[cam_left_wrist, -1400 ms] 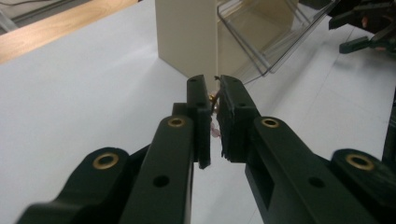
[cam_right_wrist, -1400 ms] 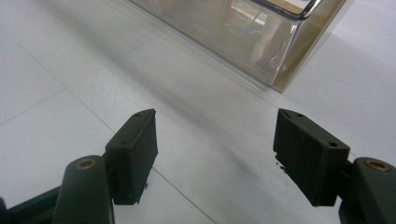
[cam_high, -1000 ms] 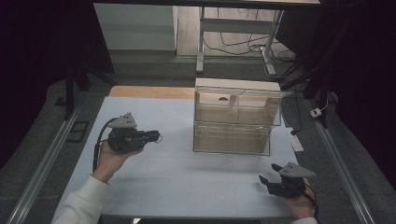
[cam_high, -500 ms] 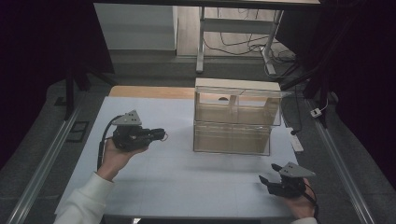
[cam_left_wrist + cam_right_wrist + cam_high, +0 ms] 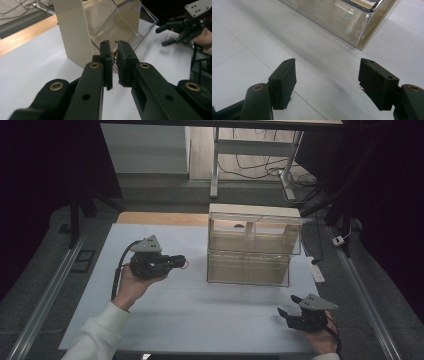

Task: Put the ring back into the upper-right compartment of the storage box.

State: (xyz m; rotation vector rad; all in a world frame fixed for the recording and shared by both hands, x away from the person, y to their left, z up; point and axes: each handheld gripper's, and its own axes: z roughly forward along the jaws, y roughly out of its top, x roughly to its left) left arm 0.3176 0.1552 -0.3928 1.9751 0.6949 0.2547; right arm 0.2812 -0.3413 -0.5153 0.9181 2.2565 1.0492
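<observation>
A clear two-tier drawer box [image 5: 249, 249] with cream side walls stands at the middle back of the white table. My left gripper [image 5: 180, 261] hovers left of it, pointing at it. Its jaws are shut on a small thin item [image 5: 114, 53] with a brass-coloured bit; a thin loop [image 5: 185, 265] shows at the tip. In the left gripper view the box's cream wall [image 5: 72, 32] is just ahead of my left gripper [image 5: 113, 50]. My right gripper [image 5: 287, 304] rests near the front right edge, open with nothing between its jaws, as my right gripper [image 5: 327, 72] view confirms over bare table.
The white table top [image 5: 200, 320] lies between the two hands. A wooden strip [image 5: 160, 218] runs along its back edge. A small white part [image 5: 317, 271] lies right of the box. Metal rails [image 5: 45, 305] flank the table, and cables lie on the floor behind.
My left hand has carried its gripper to the right, toward the box, and a little upward. The right gripper has stayed where it was.
</observation>
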